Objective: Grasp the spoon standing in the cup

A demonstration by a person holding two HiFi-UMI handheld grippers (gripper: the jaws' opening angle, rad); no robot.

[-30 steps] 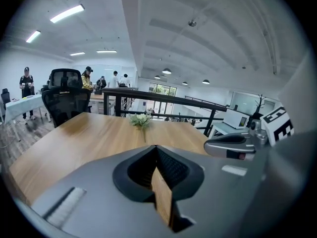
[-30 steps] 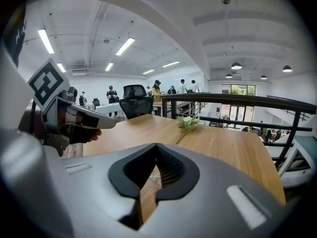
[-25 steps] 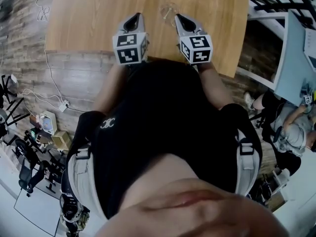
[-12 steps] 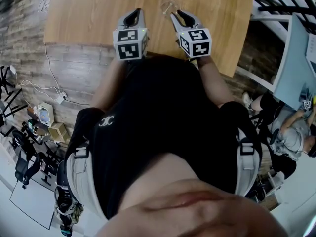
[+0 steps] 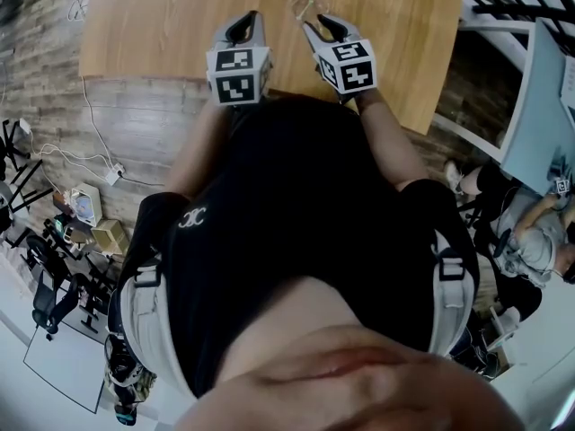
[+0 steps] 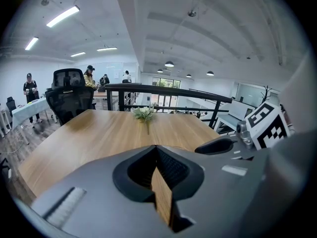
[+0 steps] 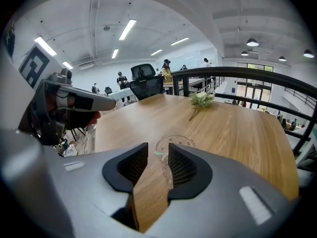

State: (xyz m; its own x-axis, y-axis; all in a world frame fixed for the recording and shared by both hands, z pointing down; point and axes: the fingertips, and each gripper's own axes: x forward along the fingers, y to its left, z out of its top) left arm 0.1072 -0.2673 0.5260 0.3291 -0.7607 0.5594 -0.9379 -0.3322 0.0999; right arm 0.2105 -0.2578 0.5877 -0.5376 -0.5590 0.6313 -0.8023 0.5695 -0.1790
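Room: bright open-plan office with ceiling strip lights, a black railing (image 7: pixel 247 74) behind the desk and a black office chair (image 7: pixel 146 78) at its far end.
Desk (image 5: pixel 162 16): pale wood, with a white flower sprig (image 7: pixel 200 100) lying on it.
Cup (image 7: pixel 174 144): clear glass, upright on the desk, just beyond the right gripper's jaw tips.
Spoon (image 7: pixel 159 153): pale green, standing in the cup; its upper end reaches between the right jaws and no pad presses it.
Right gripper (image 7: pixel 158 147): jaws spread, having just been opening; tilted down at the cup.
Left gripper (image 6: pixel 155 148): jaw tips pressed together with nothing between them, beside the right gripper near the desk edge.
Markings: black-and-white square patterns on the marker cubes (image 5: pixel 238 74); a white interlocked-C logo (image 5: pixel 195 219) on the person's black shirt (image 5: pixel 296 196).
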